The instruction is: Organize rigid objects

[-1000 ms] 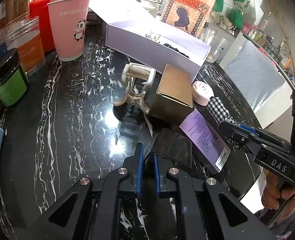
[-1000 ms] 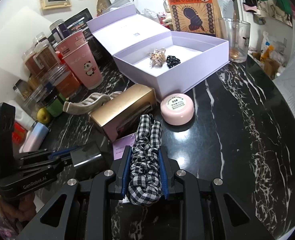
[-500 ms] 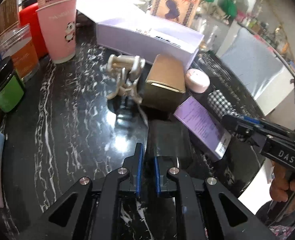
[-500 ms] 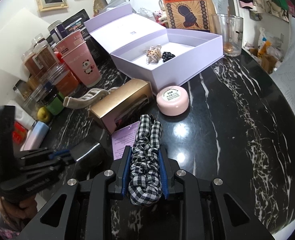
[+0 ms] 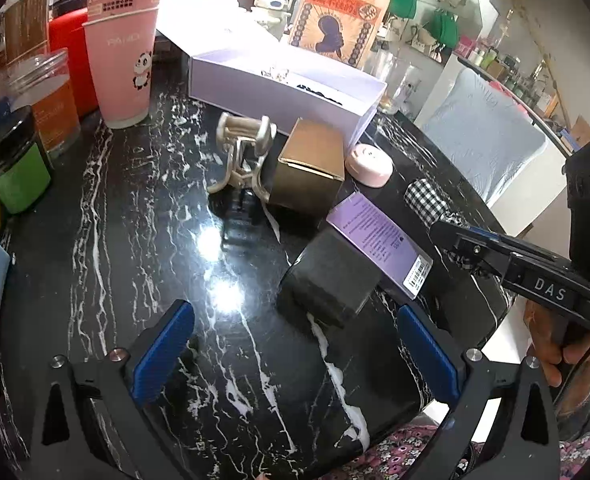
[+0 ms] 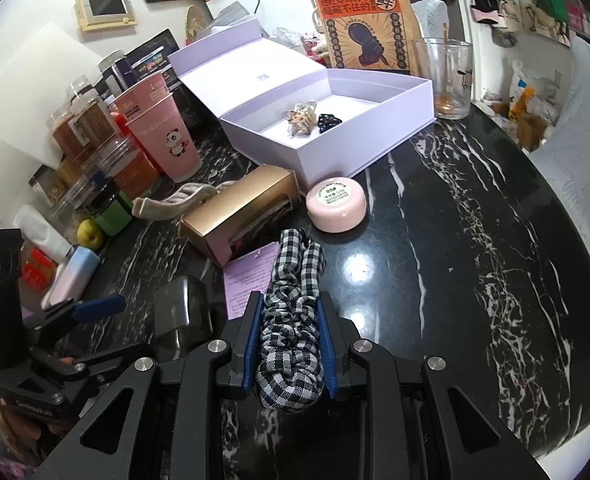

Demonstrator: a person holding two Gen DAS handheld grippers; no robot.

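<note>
We cannot read the small print on the purple card [image 5: 379, 236]; the checked scrunchie [image 6: 291, 320] covers its right edge.

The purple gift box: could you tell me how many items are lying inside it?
2: a clear-gold hair clip and a black hair clip, side by side in the purple box; nothing else shows.

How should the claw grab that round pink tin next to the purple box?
The round pink tin lies flat on the black table, label up. Probably best from above, fingers closing across its curved side wall. The purple box and gold box crowd its back and left, so come from the open right-front side.
</note>
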